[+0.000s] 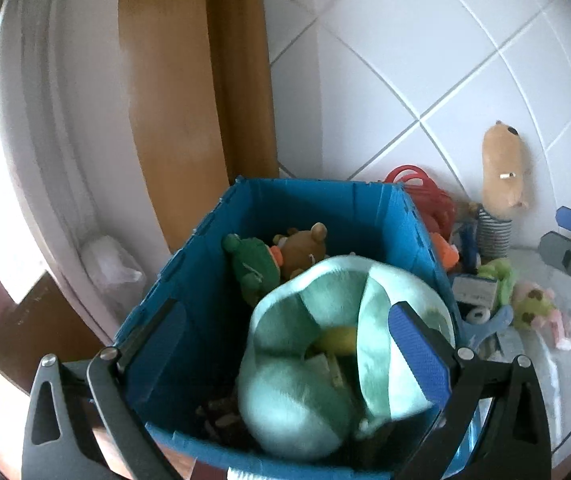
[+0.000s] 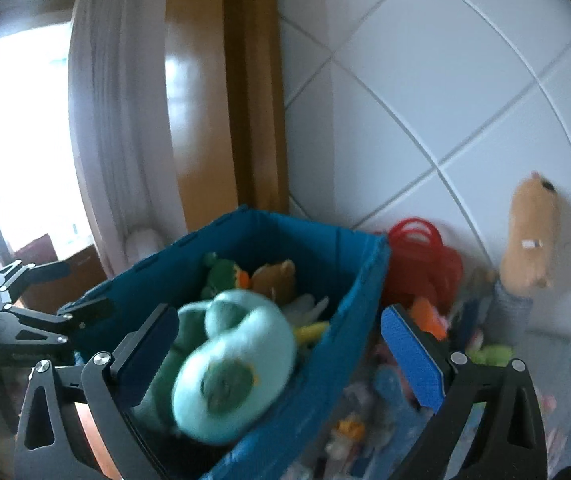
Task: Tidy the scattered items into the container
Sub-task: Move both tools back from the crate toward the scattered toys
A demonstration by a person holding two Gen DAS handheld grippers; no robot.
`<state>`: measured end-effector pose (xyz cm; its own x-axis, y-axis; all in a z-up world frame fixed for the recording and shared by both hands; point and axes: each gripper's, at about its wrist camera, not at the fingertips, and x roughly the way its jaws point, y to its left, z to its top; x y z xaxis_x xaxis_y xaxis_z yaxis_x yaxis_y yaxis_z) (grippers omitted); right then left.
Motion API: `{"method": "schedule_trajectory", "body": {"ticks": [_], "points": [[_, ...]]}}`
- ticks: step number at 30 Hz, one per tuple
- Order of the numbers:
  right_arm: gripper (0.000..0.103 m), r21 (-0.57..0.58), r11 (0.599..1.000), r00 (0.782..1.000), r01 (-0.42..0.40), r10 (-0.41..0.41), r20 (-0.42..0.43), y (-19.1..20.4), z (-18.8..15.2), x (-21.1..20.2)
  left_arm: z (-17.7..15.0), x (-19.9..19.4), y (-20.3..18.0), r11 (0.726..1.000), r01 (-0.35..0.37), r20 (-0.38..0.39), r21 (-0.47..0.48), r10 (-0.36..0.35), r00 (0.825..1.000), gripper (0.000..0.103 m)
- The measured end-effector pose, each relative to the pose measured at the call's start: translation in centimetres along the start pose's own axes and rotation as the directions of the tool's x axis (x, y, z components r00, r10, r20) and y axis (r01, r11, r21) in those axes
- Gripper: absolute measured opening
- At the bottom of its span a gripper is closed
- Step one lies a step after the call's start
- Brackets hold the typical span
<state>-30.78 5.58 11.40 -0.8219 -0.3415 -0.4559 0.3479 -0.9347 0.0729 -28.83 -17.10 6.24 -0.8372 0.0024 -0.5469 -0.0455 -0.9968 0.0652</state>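
A blue bin [image 1: 325,208] [image 2: 285,236] stands against the tiled wall and holds plush toys. A large mint-green plush [image 1: 313,360] [image 2: 237,360] lies on top inside it, blurred in the right wrist view. My left gripper [image 1: 285,348] is wide open over the bin, its fingers straddling the plush, the left one by the bin's left wall. My right gripper [image 2: 281,356] is also wide open, one finger over the bin and the blue-padded one outside its right wall. Neither holds anything. Scattered toys lie right of the bin.
In the bin sit a brown bear [image 1: 305,248] and a dark green plush [image 1: 253,260]. Beside it are a red basket [image 1: 425,192], a tan plush [image 1: 503,172] leaning on the wall and a green frog toy [image 1: 529,304]. A wooden door frame [image 1: 189,80] stands behind.
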Motion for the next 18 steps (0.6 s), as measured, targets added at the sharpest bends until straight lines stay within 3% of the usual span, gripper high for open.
{"method": "schedule_trajectory", "body": {"ticks": [11,18], "points": [[0.103,0.063,0.998,1.000,-0.017,0.017,-0.011,-8.1,-8.7,-9.4,-8.2,-7.3,-7.3,0.995,-0.089,0.049,-0.040,0.091,0.995,0.103],[0.103,0.053,0.998,0.999,0.026,-0.025,-0.027,-14.0,-14.5,-15.3,-12.5,-9.1,-14.0,0.996,-0.046,0.020,-0.079,0.048,0.999,0.103]]}}
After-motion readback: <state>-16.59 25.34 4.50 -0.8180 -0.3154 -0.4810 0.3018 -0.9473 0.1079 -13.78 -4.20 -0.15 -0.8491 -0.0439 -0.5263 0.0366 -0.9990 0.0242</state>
